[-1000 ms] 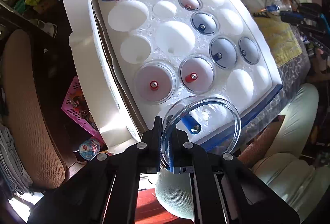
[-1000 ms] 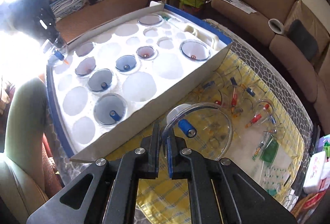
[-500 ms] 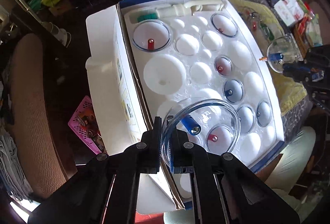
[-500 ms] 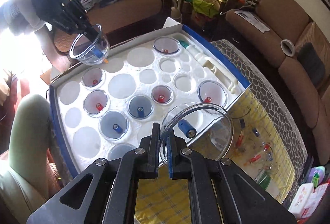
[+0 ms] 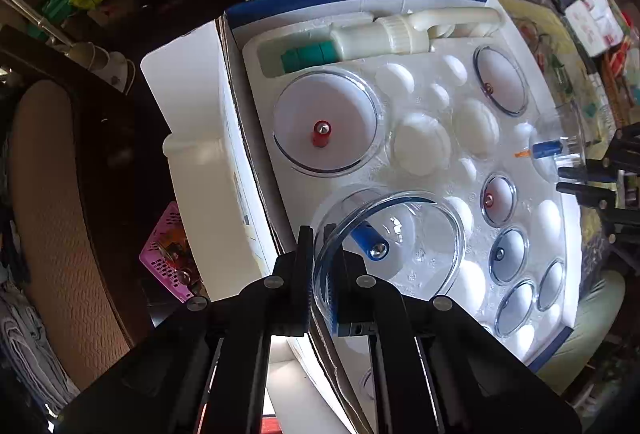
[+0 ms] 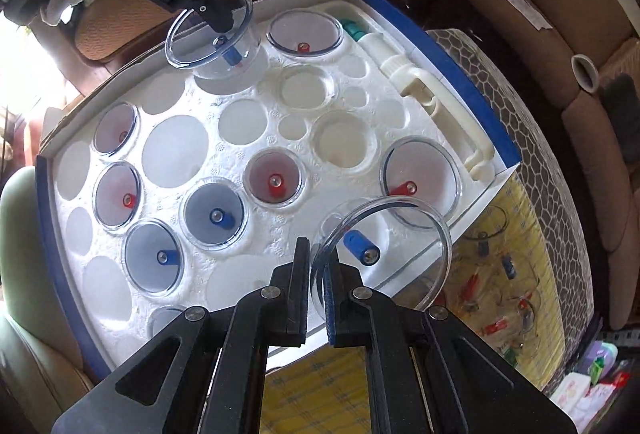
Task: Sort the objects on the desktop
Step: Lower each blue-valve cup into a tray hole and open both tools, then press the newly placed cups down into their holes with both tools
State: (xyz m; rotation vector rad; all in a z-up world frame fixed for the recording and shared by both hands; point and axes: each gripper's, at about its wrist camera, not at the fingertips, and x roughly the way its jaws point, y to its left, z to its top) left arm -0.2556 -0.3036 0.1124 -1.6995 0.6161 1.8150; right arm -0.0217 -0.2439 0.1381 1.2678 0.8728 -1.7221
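Observation:
A white foam tray (image 5: 424, 170) (image 6: 248, 138) with round wells holds several clear cups with red or blue valves. My left gripper (image 5: 320, 234) is shut on the rim of a large clear cup with a blue valve (image 5: 370, 244), held over a large well near the tray's left edge. It also shows in the right wrist view (image 6: 218, 14) with its cup (image 6: 208, 34). My right gripper (image 6: 318, 246) is shut on the rim of another clear blue-valve cup (image 6: 360, 248), above the tray's near right edge. It also shows in the left wrist view (image 5: 560, 180) with its cup (image 5: 554, 150).
A white hand pump (image 5: 400, 32) (image 6: 436, 106) lies in the tray's long slot. Several loose cups (image 6: 500, 274) lie on a yellow cloth (image 6: 516, 234) right of the tray. Sofas (image 6: 592, 82) and clutter surround the table. A pink basket (image 5: 168, 250) sits on the floor.
Both grippers have moved with their cups over the tray. The left cup went toward the far left wells. The right cup came in over the tray's right edge.

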